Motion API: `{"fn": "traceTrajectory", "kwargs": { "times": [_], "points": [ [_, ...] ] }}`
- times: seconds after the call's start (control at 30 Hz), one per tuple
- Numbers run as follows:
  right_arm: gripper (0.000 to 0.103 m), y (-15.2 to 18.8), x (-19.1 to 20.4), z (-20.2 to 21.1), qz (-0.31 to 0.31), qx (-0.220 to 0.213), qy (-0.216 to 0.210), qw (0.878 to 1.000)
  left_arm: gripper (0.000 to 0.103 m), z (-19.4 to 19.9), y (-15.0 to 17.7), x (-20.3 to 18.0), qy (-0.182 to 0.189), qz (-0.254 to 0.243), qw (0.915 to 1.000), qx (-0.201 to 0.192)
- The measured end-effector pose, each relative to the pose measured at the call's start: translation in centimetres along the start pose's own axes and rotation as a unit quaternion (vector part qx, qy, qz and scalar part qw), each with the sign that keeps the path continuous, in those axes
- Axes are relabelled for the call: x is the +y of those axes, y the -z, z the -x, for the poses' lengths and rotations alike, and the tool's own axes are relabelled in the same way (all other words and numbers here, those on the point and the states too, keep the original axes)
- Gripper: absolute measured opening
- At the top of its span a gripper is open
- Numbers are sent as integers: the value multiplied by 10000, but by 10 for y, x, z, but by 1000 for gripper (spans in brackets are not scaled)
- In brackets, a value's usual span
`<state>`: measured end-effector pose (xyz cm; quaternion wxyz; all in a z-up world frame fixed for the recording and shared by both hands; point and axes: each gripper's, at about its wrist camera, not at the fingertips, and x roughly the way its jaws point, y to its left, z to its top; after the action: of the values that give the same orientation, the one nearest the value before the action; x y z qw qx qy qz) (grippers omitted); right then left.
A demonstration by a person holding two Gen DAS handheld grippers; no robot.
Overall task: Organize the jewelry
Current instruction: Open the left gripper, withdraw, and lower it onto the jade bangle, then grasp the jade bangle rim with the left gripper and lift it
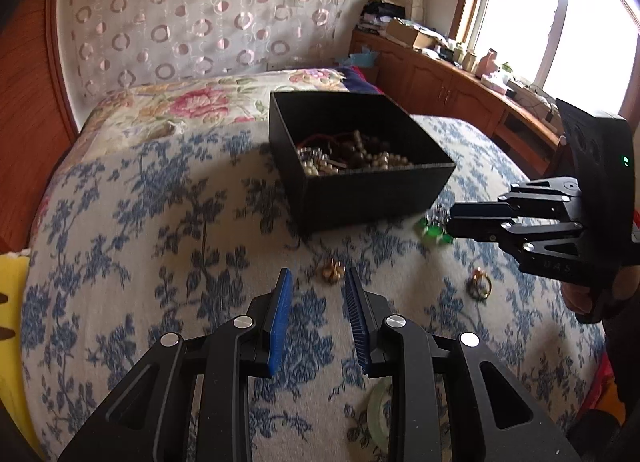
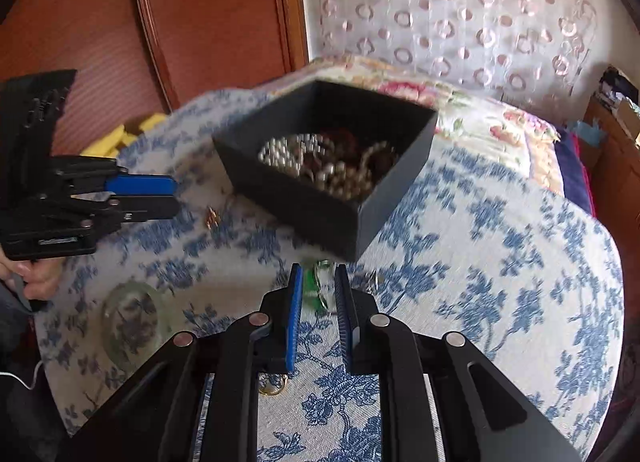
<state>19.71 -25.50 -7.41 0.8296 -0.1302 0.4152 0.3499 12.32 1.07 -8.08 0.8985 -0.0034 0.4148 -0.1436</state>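
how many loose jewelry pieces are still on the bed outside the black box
4: a gold piece ahead of the left gripper, a gold ring, a green beaded piece beside the box, a pale bangle. More may be hidden.

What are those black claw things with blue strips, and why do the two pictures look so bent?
They are hand-held grippers, one in each of a person's hands, each with a wide-angle camera looking along its fingers. One picture is from the left gripper, the other from the right gripper. Both are open and hold nothing. On the flowered bedspread stands a black box of bead necklaces. Outside it lie a small gold piece, a gold ring, green jewelry in front of the right gripper, and a pale bangle.
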Motion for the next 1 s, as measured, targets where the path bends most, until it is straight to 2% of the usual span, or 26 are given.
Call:
{"fn": "traceTrajectory", "kwargs": {
  "times": [0.23, 0.3, 0.33, 0.87, 1.0],
  "points": [
    [18, -3, 10, -16, 241, 194, 174, 9994, 26, 4, 18, -7, 30, -102, 9998, 138],
    [7, -2, 15, -16, 377, 194, 296, 9987, 26, 7, 21, -9, 68, -114, 9998, 148],
    [7, -1, 16, -16, 405, 192, 284, 9986, 27, 9, 23, -11, 90, -116, 9998, 155],
    [7, 20, 17, 39, 38, -323, 376, 9988, 27, 17, 46, -39, 189, -480, 9981, 324],
    [7, 20, 20, 41, 49, -370, 347, 9987, 14, 15, 49, -40, 75, -541, 9978, 367]
  ]
}}
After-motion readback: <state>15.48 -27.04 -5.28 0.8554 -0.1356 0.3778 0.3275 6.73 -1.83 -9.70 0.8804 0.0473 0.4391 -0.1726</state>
